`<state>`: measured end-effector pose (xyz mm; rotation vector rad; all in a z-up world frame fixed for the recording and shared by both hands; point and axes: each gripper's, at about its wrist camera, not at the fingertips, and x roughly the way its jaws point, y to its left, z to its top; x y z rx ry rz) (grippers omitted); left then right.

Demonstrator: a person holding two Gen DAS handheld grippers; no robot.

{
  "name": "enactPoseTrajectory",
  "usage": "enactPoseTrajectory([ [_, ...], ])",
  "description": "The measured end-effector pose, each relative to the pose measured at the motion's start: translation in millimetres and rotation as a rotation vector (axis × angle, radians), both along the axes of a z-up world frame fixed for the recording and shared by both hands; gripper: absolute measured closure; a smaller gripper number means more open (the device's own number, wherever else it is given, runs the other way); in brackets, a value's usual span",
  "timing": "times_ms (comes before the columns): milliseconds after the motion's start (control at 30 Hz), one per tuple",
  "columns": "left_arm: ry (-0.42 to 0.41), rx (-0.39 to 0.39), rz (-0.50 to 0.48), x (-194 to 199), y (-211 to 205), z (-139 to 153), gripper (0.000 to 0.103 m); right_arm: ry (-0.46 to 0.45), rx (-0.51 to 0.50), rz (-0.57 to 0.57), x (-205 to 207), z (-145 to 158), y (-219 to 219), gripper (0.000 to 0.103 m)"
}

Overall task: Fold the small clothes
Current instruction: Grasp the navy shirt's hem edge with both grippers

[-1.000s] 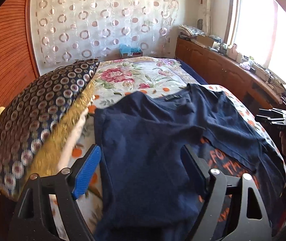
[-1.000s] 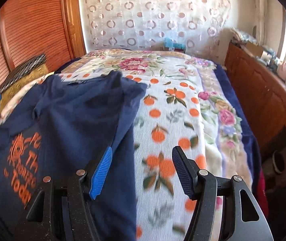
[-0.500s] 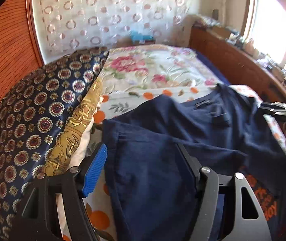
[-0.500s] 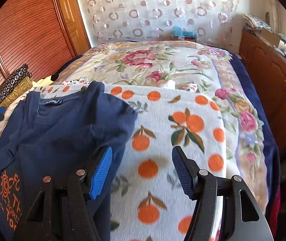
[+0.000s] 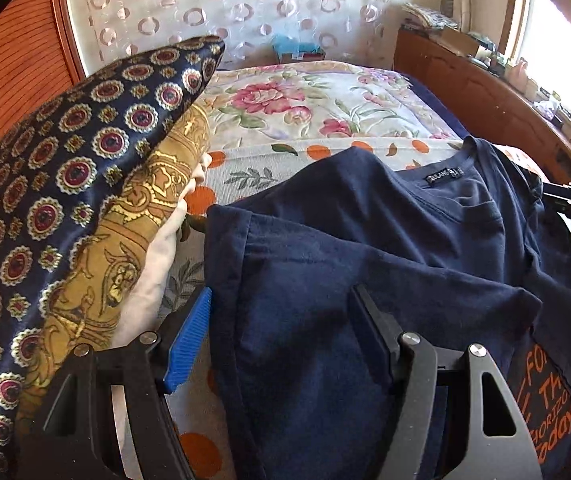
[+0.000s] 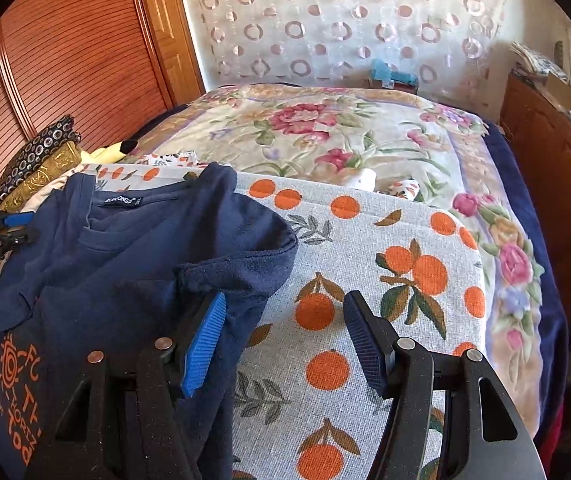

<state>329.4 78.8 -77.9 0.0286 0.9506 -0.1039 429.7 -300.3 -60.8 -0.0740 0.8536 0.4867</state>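
While the navy-blue cotton T-shirt with orange print point(image 5: 385, 248) lies on the orange-patterned grey cloth point(image 6: 365, 240) spread over the bed, folding looks barely started. Shirt sits rumpled, neck label up, collar toward the far end of the bed, orange lettering at the near edge. One sleeve lies over the body on each side, but no clean crease shows, so this reads as loose bunching, not a finished fold.

Left gripper point(image 5: 281, 336): jaws apart, straddling the shirt's left edge. Fabric is between the blue pad and the black pad, but the pads do not press it. No grip.

Right gripper point(image 6: 283, 340): jaws apart, over the shirt's right sleeve edge. Blue pad sits right at the fabric; black pad is over bare patterned cloth. Nothing clamped.

Both tools point down at the bed, one per side of the garment. That looks like setup for a two-handed grab of the side edges, but this is a judgement only.

Left to do, as far as visible: smooth the shirt flat, bring the sides in, fold bottom to top, set it aside. No folded clothes show anywhere in view, so count done is zero.

Nearby: dark medallion-patterned pillow point(image 5: 65, 184) just beside the shirt's left edge, floral bedspread point(image 6: 325, 132) beyond, wooden cabinet point(image 6: 557, 168) to the right.
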Motion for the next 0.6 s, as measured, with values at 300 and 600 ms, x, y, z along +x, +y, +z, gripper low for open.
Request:
enactPoseTrajectory([
  [300,0.010,-0.048,0.016,9.0,1.3,-1.6,0.041,0.018,0.007,0.040,4.8,2.0,9.0,0.046],
  [600,0.006,-0.083,0.040,11.0,13.3,1.1,0.047,0.037,0.047,0.084,15.1,-2.2,13.0,0.047],
])
